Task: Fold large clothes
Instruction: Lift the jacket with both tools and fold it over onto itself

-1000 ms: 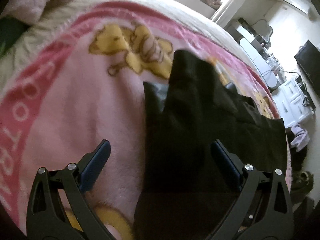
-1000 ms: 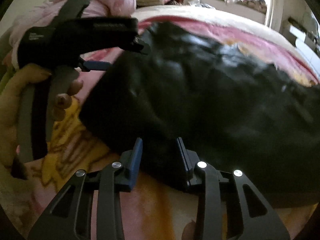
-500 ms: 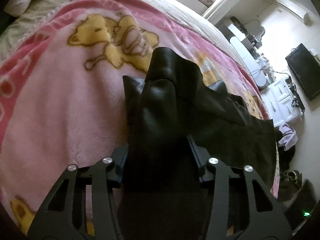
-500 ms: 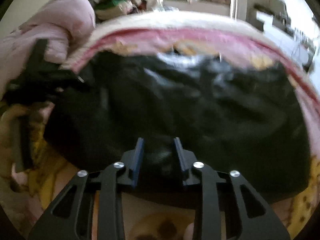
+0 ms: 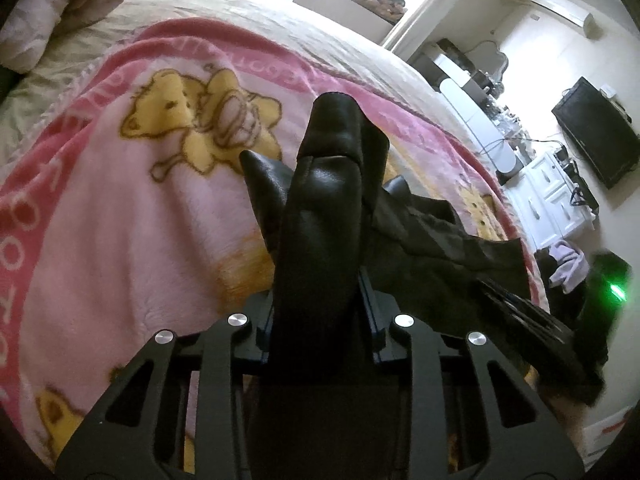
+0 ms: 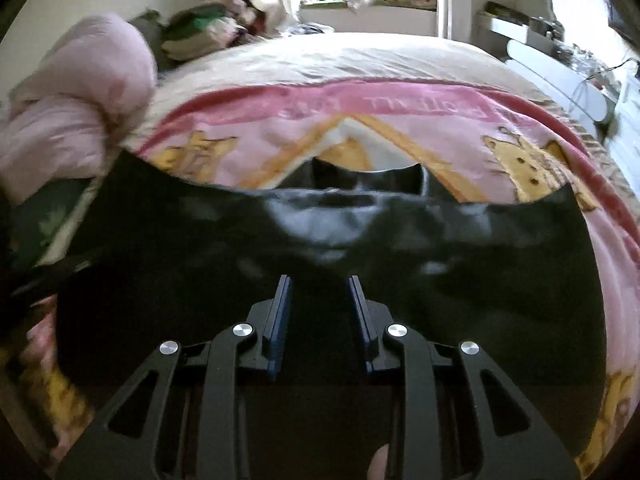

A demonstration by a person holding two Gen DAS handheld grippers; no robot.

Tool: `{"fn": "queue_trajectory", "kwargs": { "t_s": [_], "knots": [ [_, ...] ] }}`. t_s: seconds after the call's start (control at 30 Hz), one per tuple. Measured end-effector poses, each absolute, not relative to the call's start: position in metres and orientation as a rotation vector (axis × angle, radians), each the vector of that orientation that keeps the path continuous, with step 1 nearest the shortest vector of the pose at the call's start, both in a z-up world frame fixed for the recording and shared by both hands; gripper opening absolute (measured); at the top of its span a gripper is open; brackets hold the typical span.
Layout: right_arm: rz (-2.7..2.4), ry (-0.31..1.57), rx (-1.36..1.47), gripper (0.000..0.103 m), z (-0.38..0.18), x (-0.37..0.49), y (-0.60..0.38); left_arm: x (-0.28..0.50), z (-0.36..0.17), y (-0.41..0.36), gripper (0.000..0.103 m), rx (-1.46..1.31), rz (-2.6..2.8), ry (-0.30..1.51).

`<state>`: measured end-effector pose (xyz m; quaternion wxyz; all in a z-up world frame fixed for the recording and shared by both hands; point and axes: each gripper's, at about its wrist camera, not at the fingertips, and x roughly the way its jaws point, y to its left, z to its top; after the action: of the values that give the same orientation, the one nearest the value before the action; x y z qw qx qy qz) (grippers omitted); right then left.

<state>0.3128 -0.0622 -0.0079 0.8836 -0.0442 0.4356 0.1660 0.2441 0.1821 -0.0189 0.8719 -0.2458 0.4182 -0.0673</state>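
A black leather-like garment (image 5: 332, 184) lies partly on the pink bear-print blanket (image 5: 120, 220) that covers the bed. My left gripper (image 5: 318, 304) is closing on a bunched fold of it. The fold stands up between the jaws and hides most of both fingers. In the right wrist view the same garment (image 6: 480, 280) hangs as a wide black sheet above the blanket (image 6: 400, 108). My right gripper (image 6: 319, 292) is shut on its near edge, with the blue pads narrowly apart and cloth between them. A blurred dark tool with a green light (image 5: 616, 292) shows at the garment's right end.
A pink quilt (image 6: 72, 120) and folded clothes (image 6: 200, 36) are piled at the head of the bed. A pillow (image 5: 36, 12) lies at the far left. Beyond the right bed edge stand white cabinets (image 5: 556, 196), a black screen (image 5: 596, 132) and clothes on the floor (image 5: 568, 264).
My left gripper went from wide open over the garment to closed on a fold and rose a little. My right gripper swung sideways with the cloth, lifting and spreading it.
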Motion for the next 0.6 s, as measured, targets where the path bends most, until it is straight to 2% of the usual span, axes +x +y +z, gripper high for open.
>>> {"fn": "queue_trajectory", "kwargs": {
  "t_s": [0.1,0.17,0.23,0.27,0.3,0.37,0.6],
  "knots": [
    [0.301,1.044,-0.084,0.028,-0.05,0.346,-0.06,0.243,-0.016,0.181,0.02,-0.522,-0.17,0.864],
    [0.313,1.011,-0.126,0.028,-0.053,0.342,-0.058,0.242,-0.014,0.177,0.02,-0.506,-0.157,0.862],
    [0.357,0.938,-0.141,0.038,-0.038,0.325,-0.061,0.243,-0.014,0.178,0.02,-0.502,-0.153,0.866],
    [0.4,0.888,-0.128,0.048,-0.028,0.309,-0.063,0.243,-0.015,0.18,0.02,-0.52,-0.157,0.869],
    [0.461,0.817,-0.119,0.063,-0.017,0.286,-0.064,0.243,-0.015,0.181,0.02,-0.529,-0.16,0.871],
    [0.55,0.705,-0.159,0.085,-0.002,0.239,-0.061,0.244,-0.017,0.182,0.02,-0.537,-0.16,0.874],
    [0.695,0.533,-0.473,0.09,-0.03,0.14,-0.01,0.243,-0.012,0.179,0.02,-0.523,-0.162,0.867]
  ]
}}
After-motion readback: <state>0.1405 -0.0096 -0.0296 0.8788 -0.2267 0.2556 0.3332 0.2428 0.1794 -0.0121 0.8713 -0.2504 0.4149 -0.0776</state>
